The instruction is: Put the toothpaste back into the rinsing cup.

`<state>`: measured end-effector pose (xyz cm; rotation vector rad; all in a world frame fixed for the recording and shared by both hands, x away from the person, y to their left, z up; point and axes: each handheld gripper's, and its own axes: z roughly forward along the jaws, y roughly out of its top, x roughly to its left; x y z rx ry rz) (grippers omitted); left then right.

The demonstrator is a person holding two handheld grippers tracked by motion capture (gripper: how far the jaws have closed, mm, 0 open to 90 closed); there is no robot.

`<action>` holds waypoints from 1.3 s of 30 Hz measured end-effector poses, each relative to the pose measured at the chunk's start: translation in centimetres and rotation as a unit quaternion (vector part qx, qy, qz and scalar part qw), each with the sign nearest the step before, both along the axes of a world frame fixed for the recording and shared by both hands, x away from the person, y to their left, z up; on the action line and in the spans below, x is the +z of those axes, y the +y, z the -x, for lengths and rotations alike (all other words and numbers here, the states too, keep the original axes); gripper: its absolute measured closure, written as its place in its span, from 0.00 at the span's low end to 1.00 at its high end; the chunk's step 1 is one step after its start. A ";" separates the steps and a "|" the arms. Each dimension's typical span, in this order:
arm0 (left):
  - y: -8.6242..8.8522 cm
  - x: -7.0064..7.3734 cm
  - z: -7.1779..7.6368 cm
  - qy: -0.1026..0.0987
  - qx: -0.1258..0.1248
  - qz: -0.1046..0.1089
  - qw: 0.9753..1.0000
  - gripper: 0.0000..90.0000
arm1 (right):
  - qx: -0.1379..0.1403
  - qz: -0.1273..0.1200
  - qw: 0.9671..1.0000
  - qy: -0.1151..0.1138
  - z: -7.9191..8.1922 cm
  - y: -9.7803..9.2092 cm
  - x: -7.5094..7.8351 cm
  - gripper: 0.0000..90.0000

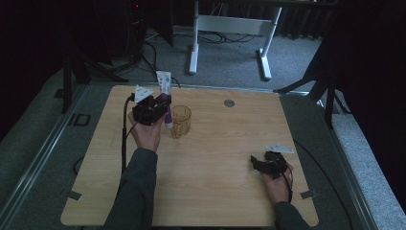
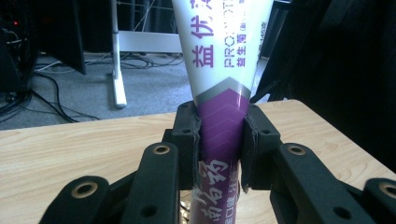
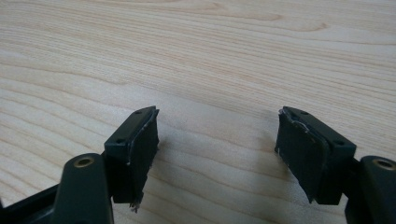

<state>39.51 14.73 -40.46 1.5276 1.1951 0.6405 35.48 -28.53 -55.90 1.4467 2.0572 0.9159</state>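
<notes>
Your left gripper (image 1: 152,111) sits upper left of centre in the high view, over the far-left part of the wooden table (image 1: 215,167). Jaws clamped on a white & purple tube (image 1: 165,93): it stands roughly upright, white crimped end up top, purple part running down thru the jaws. In the left gripper view the tube (image 2: 219,84) rises up the middle of the frame, both pads pressed flat vs. its purple band, white section w/ purple lettering going off the top edge. Whether the tube's lower end touches the table, can't tell.

Just right of the tube in the high view is an amber glass cup (image 1: 181,120), upright on the table, v. close to the tube's lower end; touching or not, can't tell.

Your right gripper (image 1: 268,163) is lower right in the high view, low over the table, well apart from the cup & tube. In the right gripper view its fingers (image 3: 140,149) are spread wide, bare wood grain btwn them, nothing held.

Small grey round disc (image 1: 229,102) set in the tabletop near the far edge, top centre. Beyond the table, white desk legs (image 1: 194,48) stand on grey carpet.
</notes>
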 end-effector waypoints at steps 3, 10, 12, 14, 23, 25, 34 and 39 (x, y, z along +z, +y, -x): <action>-0.2 0.1 -0.1 -0.002 0.000 -0.006 1.000 0.79 | 0.000 0.000 1.000 0.000 0.0 0.0 0.0 0.33; -0.1 0.5 -0.4 -0.012 -0.001 0.008 1.000 0.79 | 0.000 0.000 1.000 0.000 0.0 0.0 0.0 0.33; -0.1 0.8 -0.5 -0.014 0.000 0.007 1.000 0.79 | 0.000 0.000 1.000 0.000 0.0 0.0 0.0 0.33; -0.1 1.0 -0.5 -0.018 -0.001 0.010 1.000 0.79 | 0.000 0.000 1.000 0.000 0.0 0.0 0.0 0.33; 0.3 1.6 -0.7 -0.026 0.002 0.023 0.999 0.78 | 0.000 0.000 1.000 0.000 0.0 0.0 0.0 0.33; 0.2 1.7 -0.8 -0.027 0.003 0.022 0.999 0.78 | 0.000 0.000 1.000 0.000 0.0 0.0 0.0 0.33; -0.5 1.5 -1.2 -0.028 0.003 0.020 0.999 0.78 | 0.001 0.004 1.000 -0.001 0.0 0.1 0.0 0.33; -1.0 1.3 -1.6 -0.029 -0.002 0.014 0.999 0.78 | 0.001 0.004 1.000 -0.001 0.0 0.1 0.0 0.33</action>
